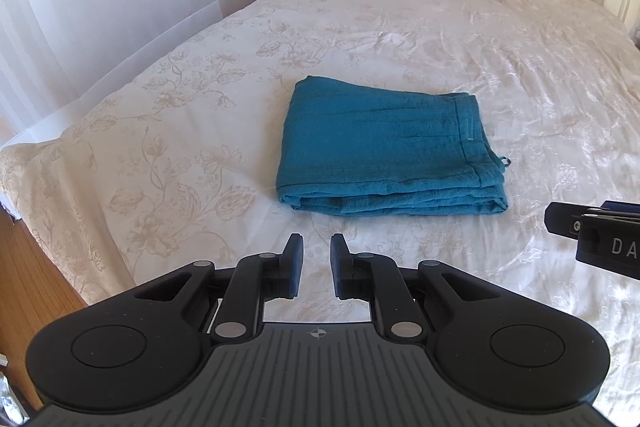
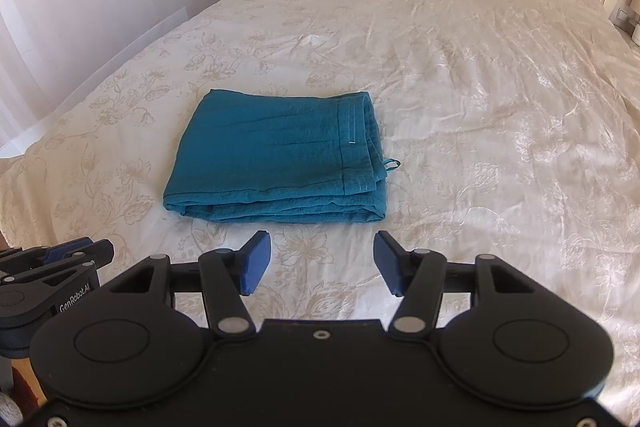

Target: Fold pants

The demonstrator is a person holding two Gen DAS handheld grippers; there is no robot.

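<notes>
The teal pants (image 1: 390,151) are seen folded into a thick, layered rectangle of crinkled woven cloth, laid on the bed (image 1: 460,39), whose cream satin cover is patterned with embossed flowers. A small loop is shown at the right edge. The left tool (image 1: 316,259) is held narrowly parted and empty; the right tool (image 2: 322,261) is held wider apart, empty.

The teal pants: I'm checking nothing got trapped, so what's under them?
The folded teal pants lie flat on the floral bedspread, which shows all around them. Whatever lies directly beneath or between the layers is covered.
</notes>
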